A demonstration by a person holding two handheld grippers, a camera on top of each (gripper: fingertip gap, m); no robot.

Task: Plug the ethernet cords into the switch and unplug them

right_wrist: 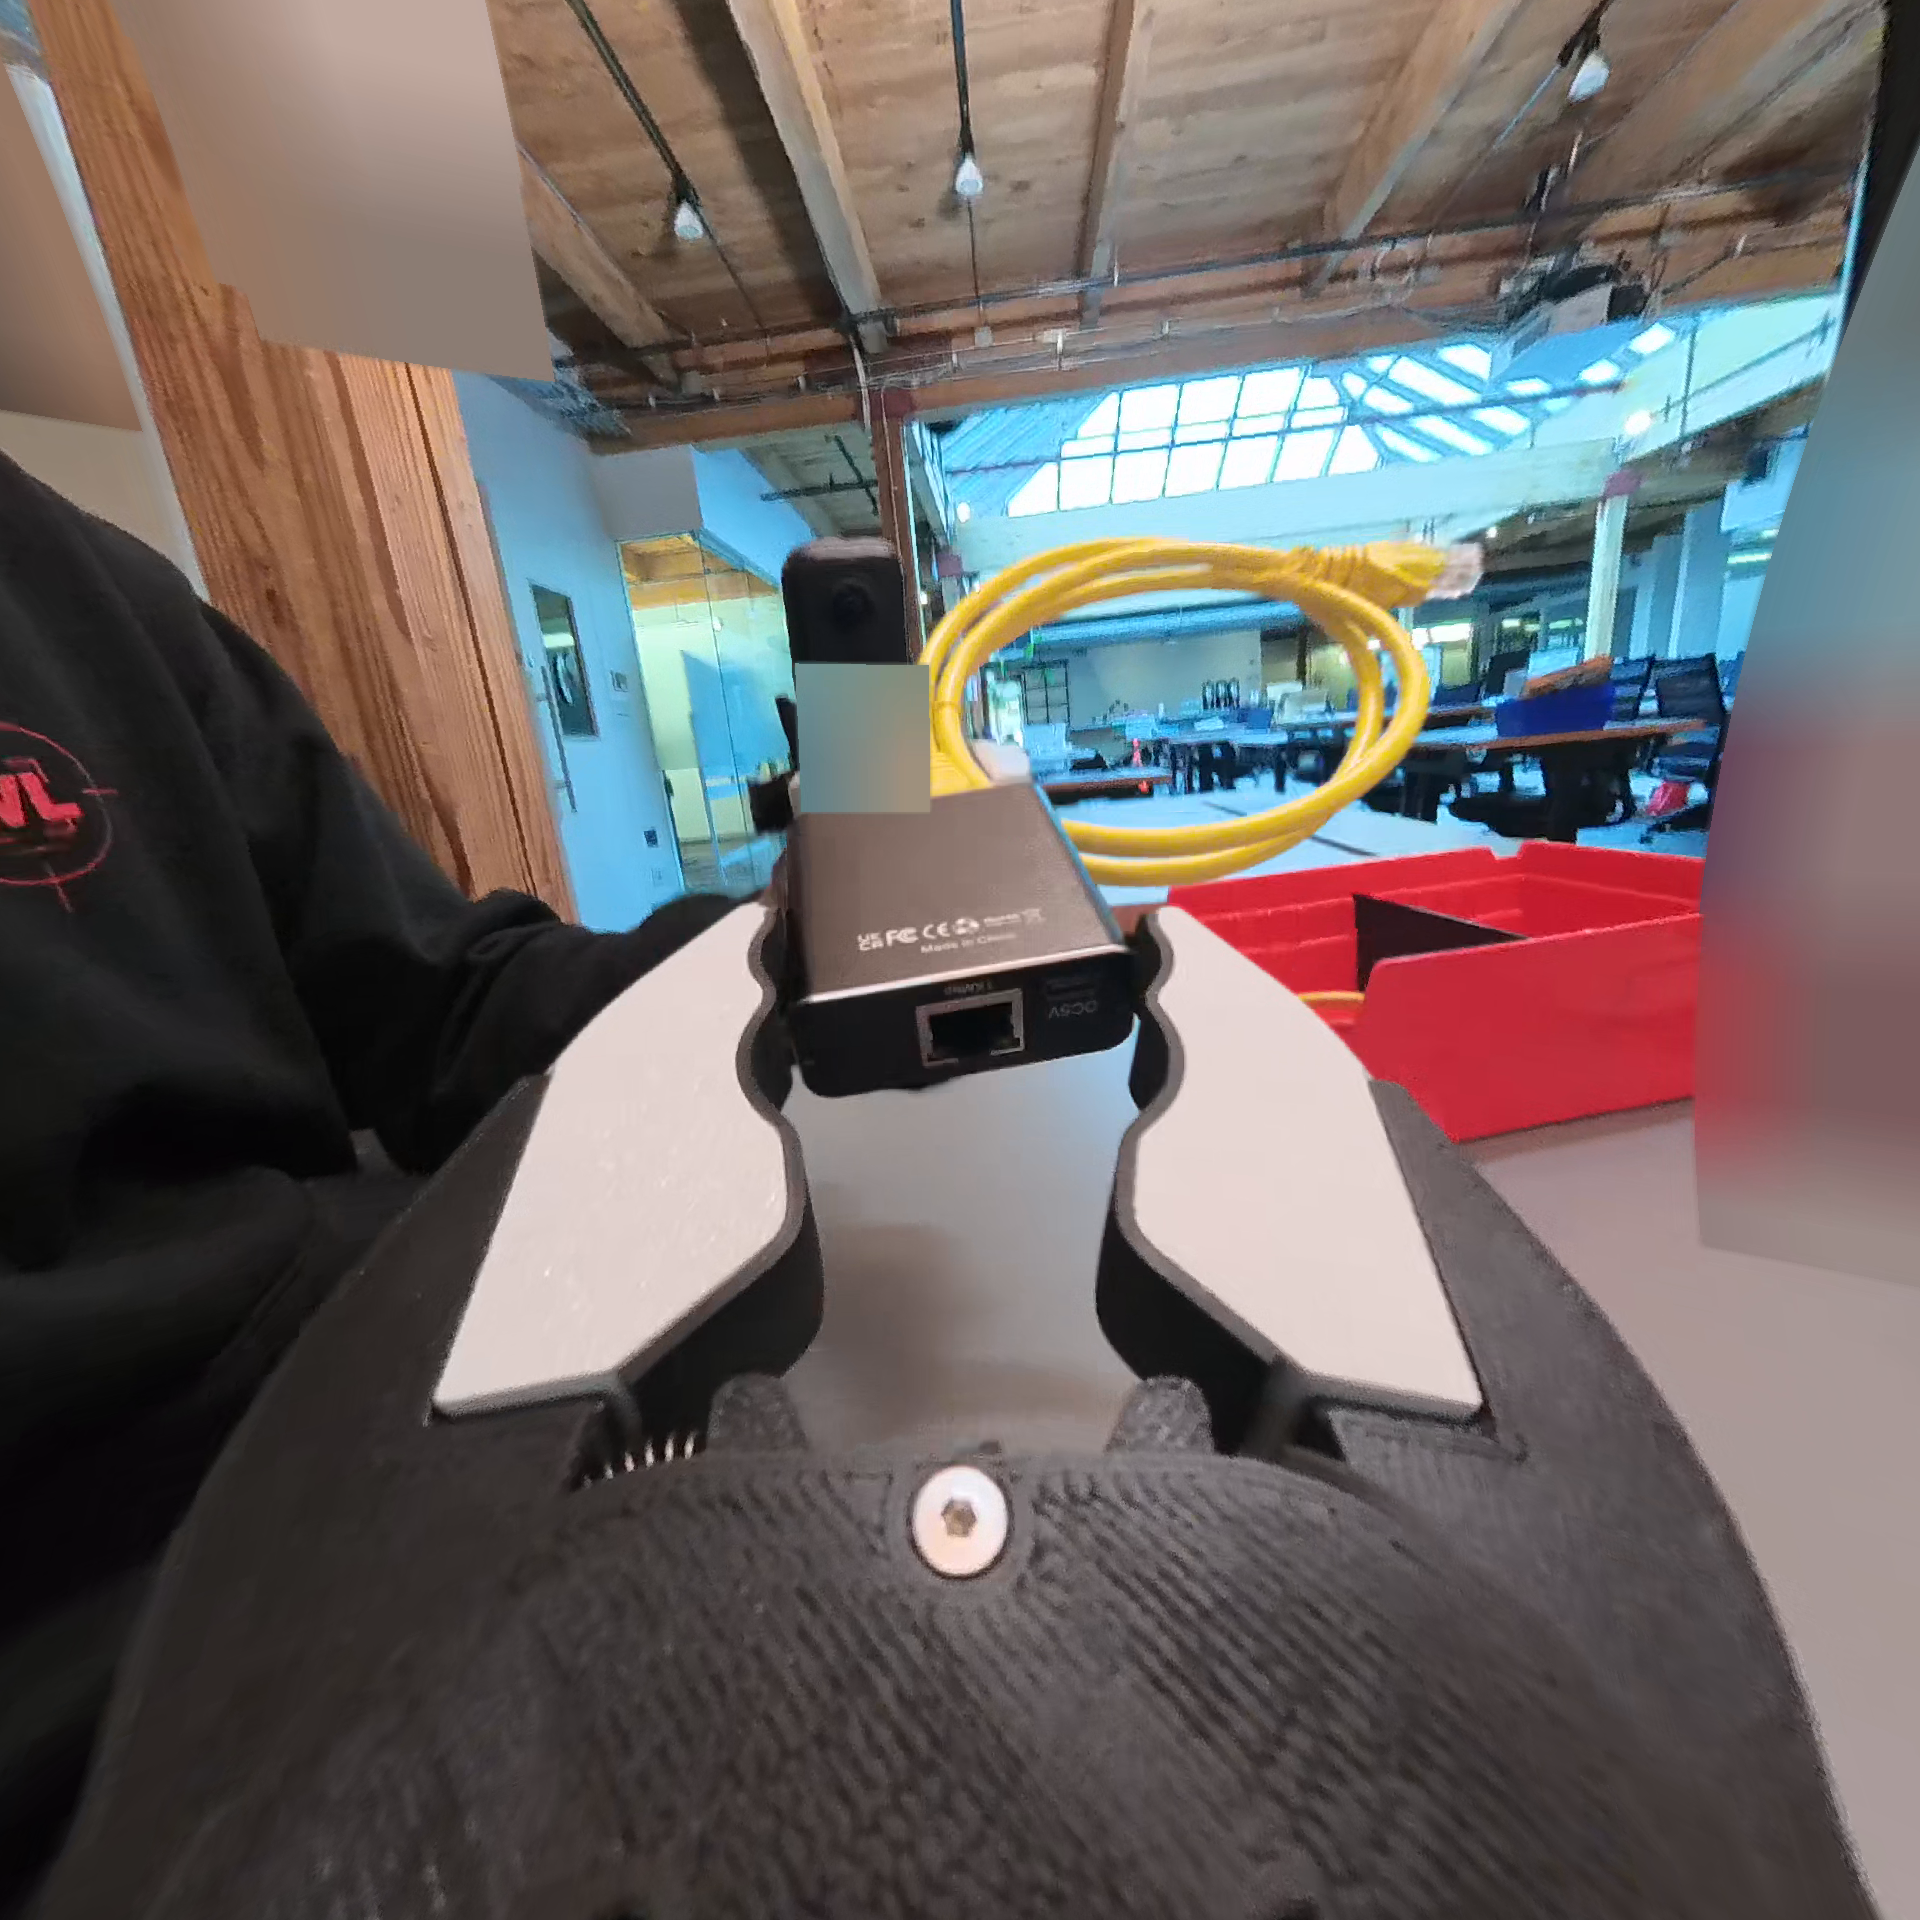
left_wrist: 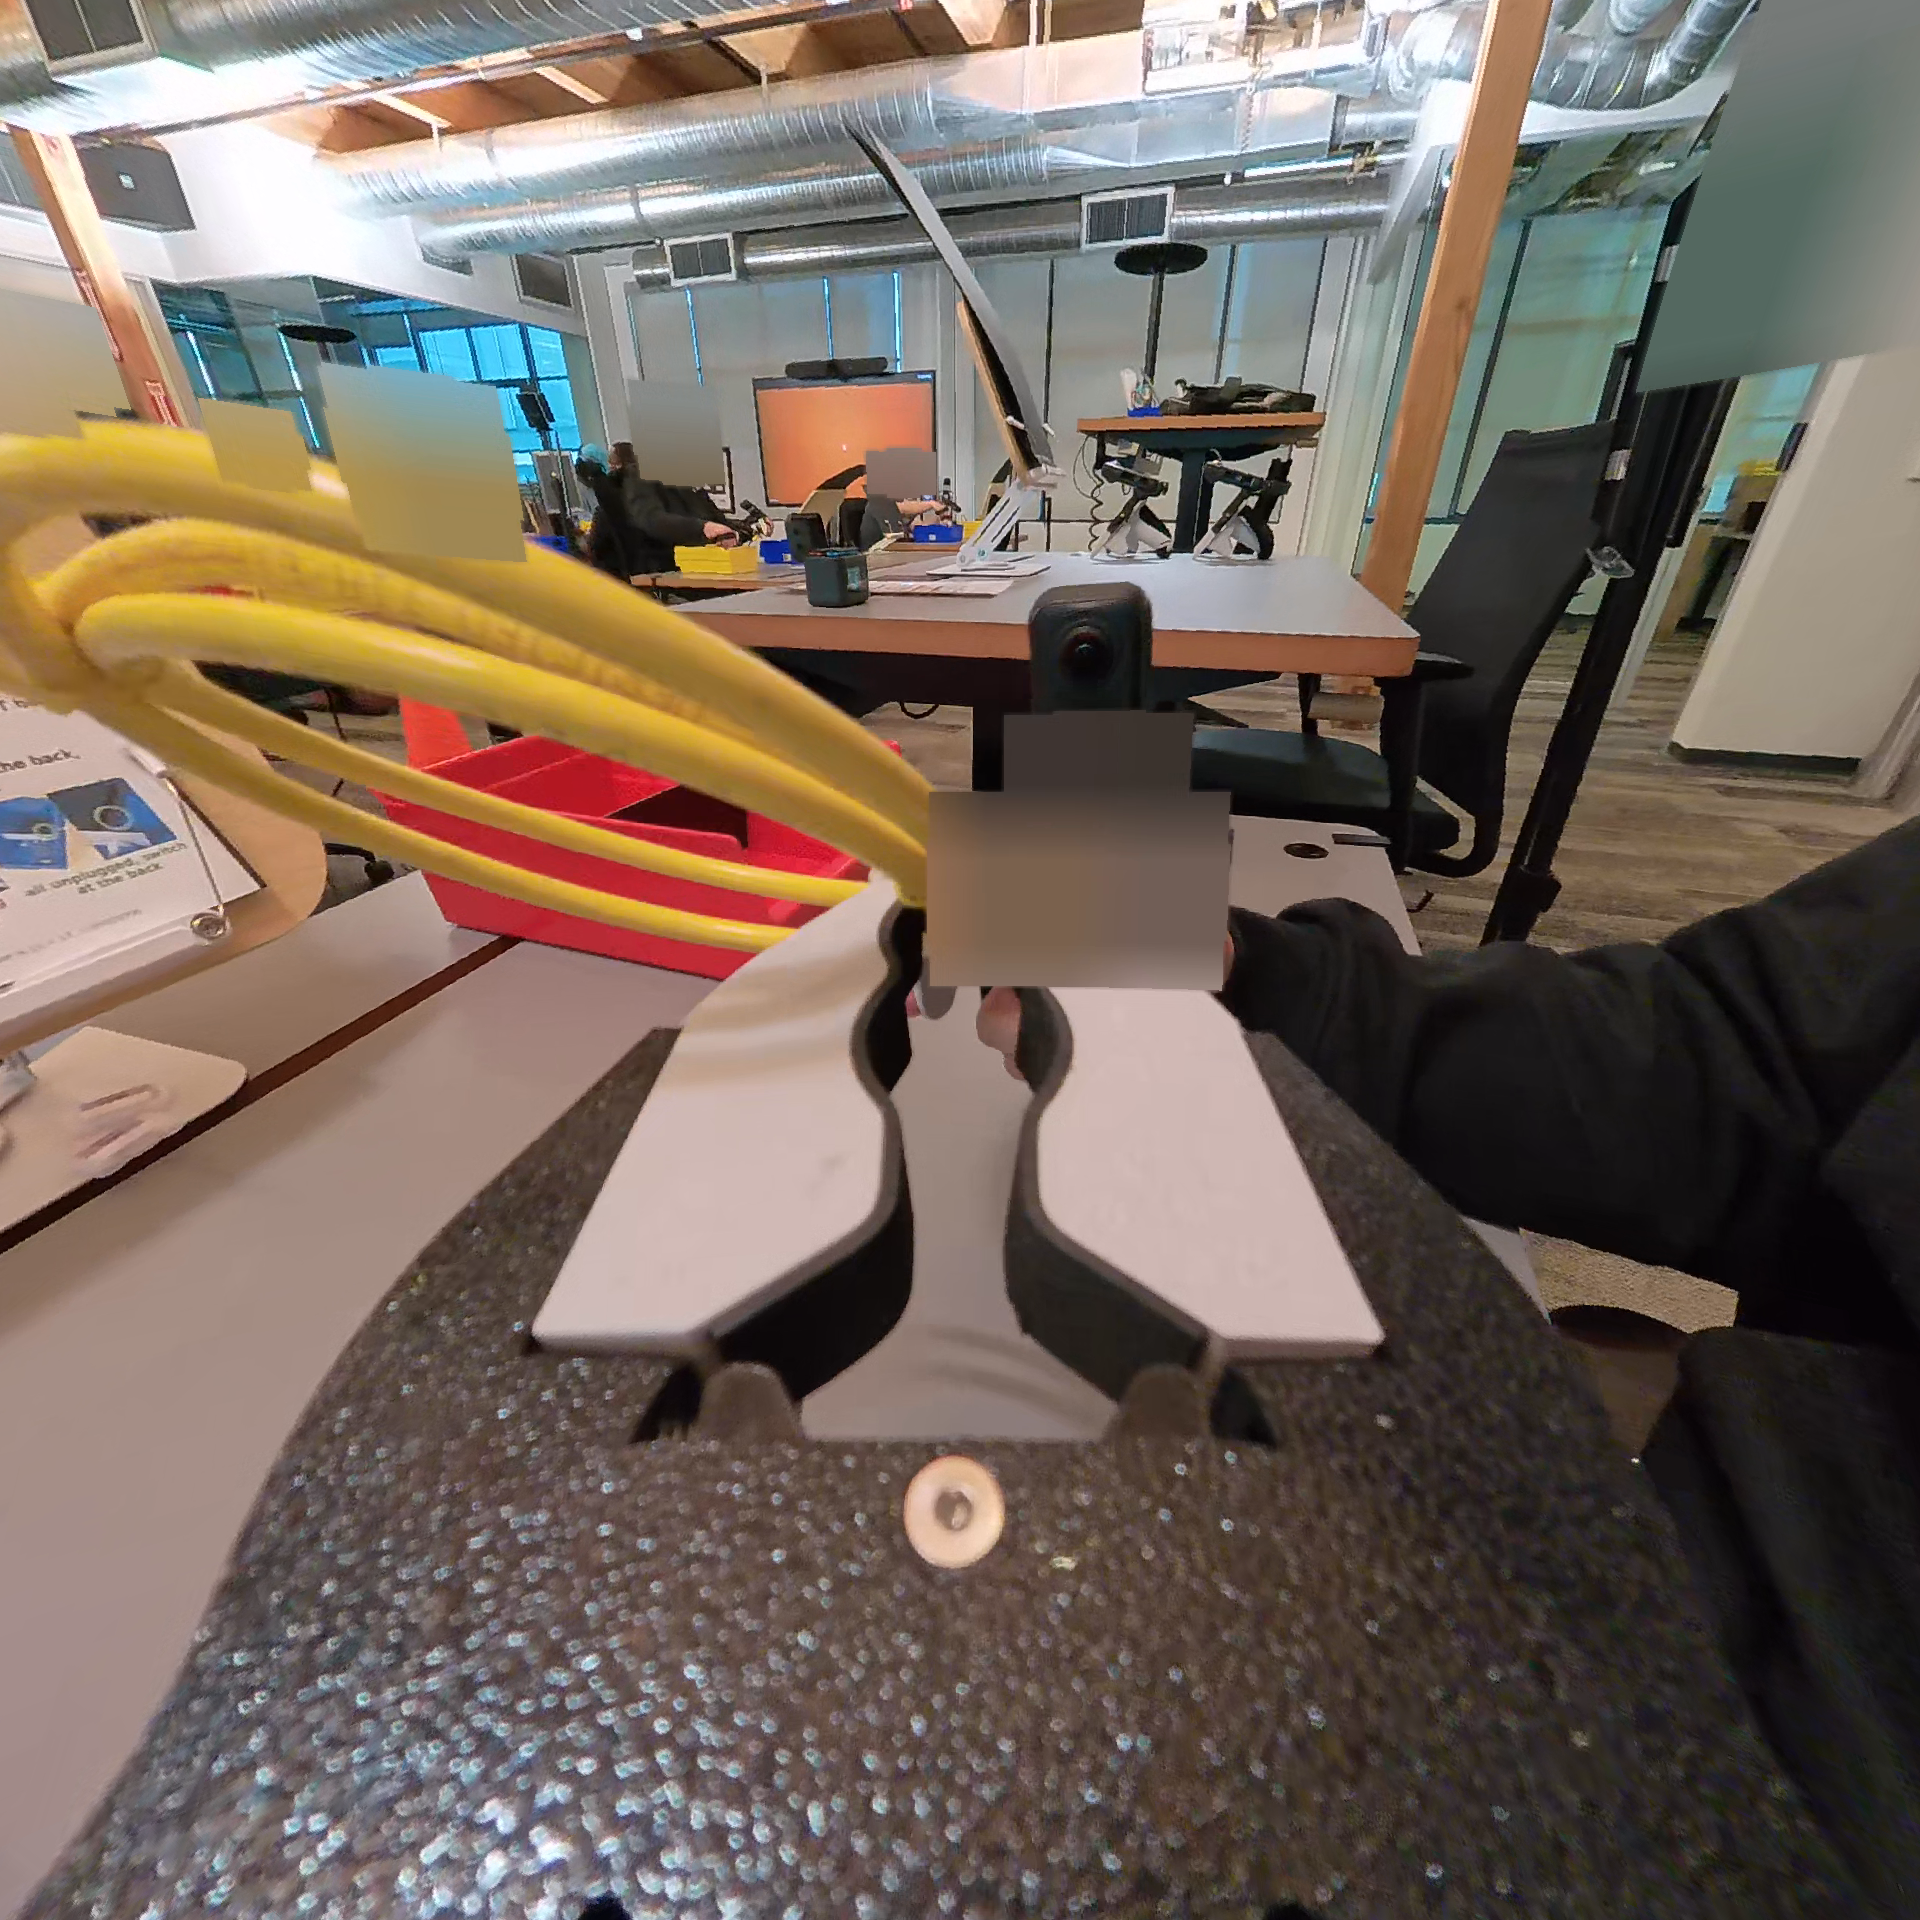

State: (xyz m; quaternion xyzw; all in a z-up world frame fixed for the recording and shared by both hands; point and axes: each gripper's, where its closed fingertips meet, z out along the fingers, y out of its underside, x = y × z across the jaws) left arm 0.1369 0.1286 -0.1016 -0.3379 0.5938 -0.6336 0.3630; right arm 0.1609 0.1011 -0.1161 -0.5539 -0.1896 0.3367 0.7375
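We find the right gripper (right_wrist: 956, 997) clamped on the switch (right_wrist: 935, 935), a small dark metal box held clear above the grey surface (right_wrist: 1662, 1299), one empty port facing the camera. A yellow ethernet cord (right_wrist: 1195, 707) meets its far end and hangs coiled beyond it, the free plug (right_wrist: 1439, 569) uppermost. The left gripper (left_wrist: 951, 997) has its tips nearly together at the cord's near end; a patch hides what they pinch. A red bin (right_wrist: 1507, 987) stands behind.

Assessment: the switch appears light, rigid and smooth-sided, so slip is possible. The cord is springy and light. We advise taking it at the stiff plug boot, sparing the brittle latch.
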